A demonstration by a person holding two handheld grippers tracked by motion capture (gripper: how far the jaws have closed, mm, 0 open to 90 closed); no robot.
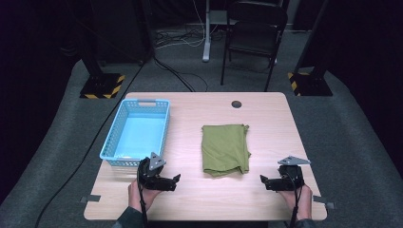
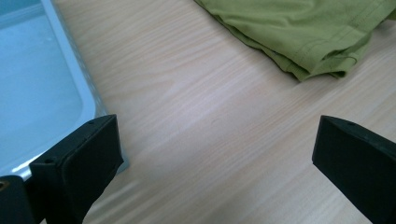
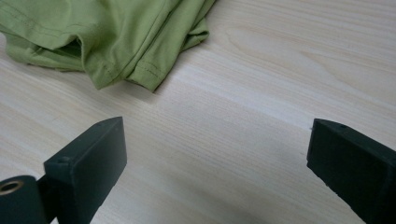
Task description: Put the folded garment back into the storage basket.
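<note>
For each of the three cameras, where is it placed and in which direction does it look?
High view: above the person's side, looking forward and down on the table; both hands, left gripper and right gripper show.
Left gripper view: rides the left gripper, facing basket and green cloth; open jaws show.
Right gripper view: rides the right gripper, facing the cloth; open jaws show.
Shared: all three see the cloth.

A light wooden tabletop (image 1: 266, 109) carried a small dark round hole (image 1: 236, 104) toward its twelve o'clock edge. Beyond that edge, at about one o'clock, a black folding chair (image 1: 254, 33) stood on grey carpet (image 1: 57, 123). Two black posts rose from bases striped yellow and black, one (image 1: 101, 86) at ten o'clock, the other (image 1: 309, 84) at two o'clock. Loose cables (image 1: 178, 38) lay tangled on the carpet at twelve o'clock, near a white stand leg (image 1: 207, 31).
</note>
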